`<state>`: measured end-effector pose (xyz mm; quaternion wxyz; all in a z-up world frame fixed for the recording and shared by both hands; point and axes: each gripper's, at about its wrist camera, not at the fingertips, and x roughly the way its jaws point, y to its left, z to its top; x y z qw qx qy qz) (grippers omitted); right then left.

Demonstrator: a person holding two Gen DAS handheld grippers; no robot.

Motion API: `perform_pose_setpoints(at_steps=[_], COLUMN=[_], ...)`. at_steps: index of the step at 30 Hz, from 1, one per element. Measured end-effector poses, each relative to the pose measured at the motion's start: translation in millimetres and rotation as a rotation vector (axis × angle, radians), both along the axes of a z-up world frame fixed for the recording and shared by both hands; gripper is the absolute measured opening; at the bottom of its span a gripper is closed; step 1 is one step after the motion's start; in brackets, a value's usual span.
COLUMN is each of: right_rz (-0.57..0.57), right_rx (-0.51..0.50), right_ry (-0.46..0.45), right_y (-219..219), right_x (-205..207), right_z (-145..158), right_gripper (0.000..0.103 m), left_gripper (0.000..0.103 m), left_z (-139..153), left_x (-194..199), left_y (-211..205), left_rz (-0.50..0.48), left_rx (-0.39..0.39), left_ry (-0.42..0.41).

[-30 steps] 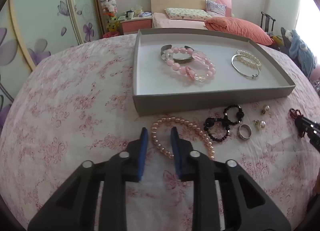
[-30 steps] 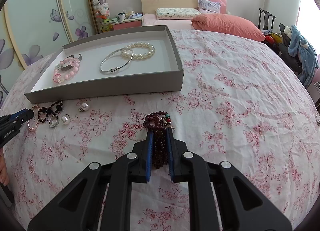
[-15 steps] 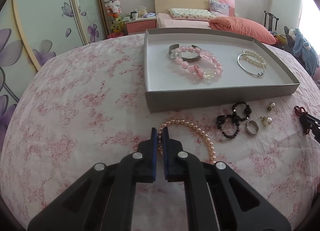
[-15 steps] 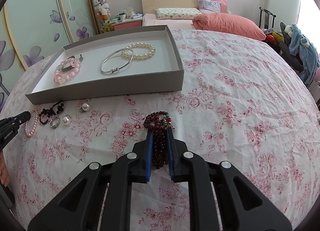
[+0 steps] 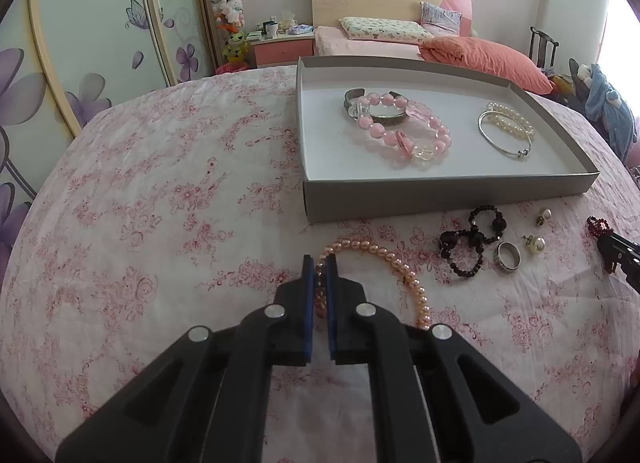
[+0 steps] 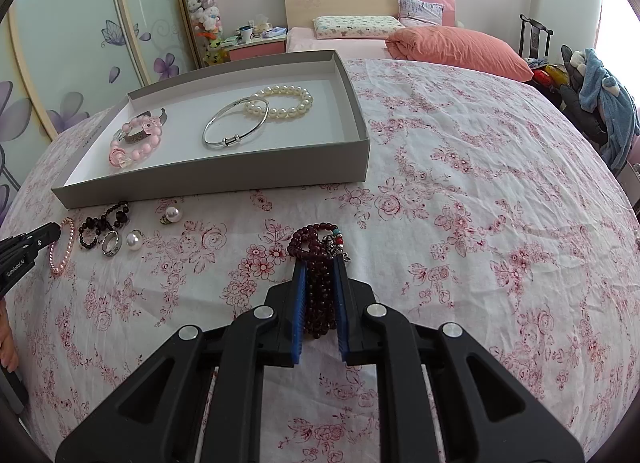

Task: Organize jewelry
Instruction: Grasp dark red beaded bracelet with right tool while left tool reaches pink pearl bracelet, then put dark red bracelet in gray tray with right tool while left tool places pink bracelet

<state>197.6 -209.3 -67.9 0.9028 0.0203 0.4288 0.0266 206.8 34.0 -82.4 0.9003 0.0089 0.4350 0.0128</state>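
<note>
The left gripper (image 5: pixel 319 263) has just closed its fingers on the pink pearl bracelet (image 5: pixel 384 263), which lies on the bed just before the grey tray (image 5: pixel 440 195), ready to lift in. The right gripper (image 6: pixel 320 263) stays clamped on the dark red bead bracelet (image 6: pixel 316 247).

We found only one legible marking: small white lettering along the side of the left gripper (image 6: pixel 28 247), seen at the left edge of the right wrist view, which looked like "GenRobot.AI", though the letters were tiny and we could not be sure of each one. The tray (image 6: pixel 224 179) carried a faint line of print along its left wall that was too small for us to read. We could read nothing in the left wrist view.
</note>
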Motion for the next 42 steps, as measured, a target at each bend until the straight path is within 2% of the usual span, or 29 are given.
perform_pose_setpoints(at_steps=[22, 27, 32, 42], right_rz=[0.002, 0.057, 0.094, 0.133], right_rx=[0.007, 0.03, 0.071, 0.128], right_ry=[0.0, -0.008, -0.068, -0.208], right_y=[0, 3, 9, 19], right_x=[0, -4, -18, -34], right_z=[0, 2, 14, 58], right_gripper=[0.014, 0.012, 0.01, 0.009], left_gripper=[0.007, 0.007, 0.006, 0.006], left_z=[0, 1, 13, 64], left_x=[0, -4, -23, -52], left_y=[1, 6, 11, 3], left_rz=[0.0, 0.012, -0.004, -0.059], left_rx=[0.0, -0.04, -0.088, -0.182], left_ry=[0.0, -0.006, -0.066, -0.222])
